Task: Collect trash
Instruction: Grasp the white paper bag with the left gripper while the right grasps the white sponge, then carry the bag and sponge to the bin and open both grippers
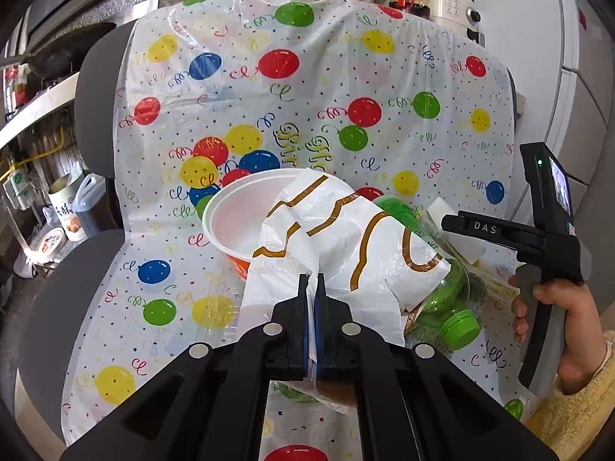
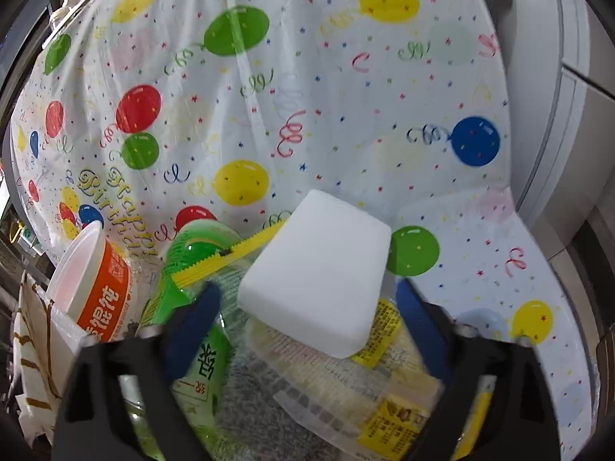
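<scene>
A white plastic bag with gold lines [image 1: 346, 238] lies over a heap of trash on a chair covered with a balloon-print sheet [image 1: 326, 88]. My left gripper [image 1: 313, 284] is shut on a fold of this bag. Under and beside the bag are a white and orange paper bowl [image 1: 238, 215], a green bottle [image 1: 449, 307] and a white foam block [image 1: 442, 211]. In the right wrist view my right gripper [image 2: 307, 299] is open, its blue pads either side of the foam block [image 2: 319, 265], above the green bottle [image 2: 200, 345], a clear and yellow wrapper [image 2: 365, 395] and the bowl [image 2: 100, 280].
The chair's grey edges [image 1: 96, 103] frame the sheet. Bottles and an appliance [image 1: 453, 4] stand on a counter behind. Shelves with cans and containers [image 1: 65, 207] are at the left. A white cabinet [image 1: 584, 77] is at the right.
</scene>
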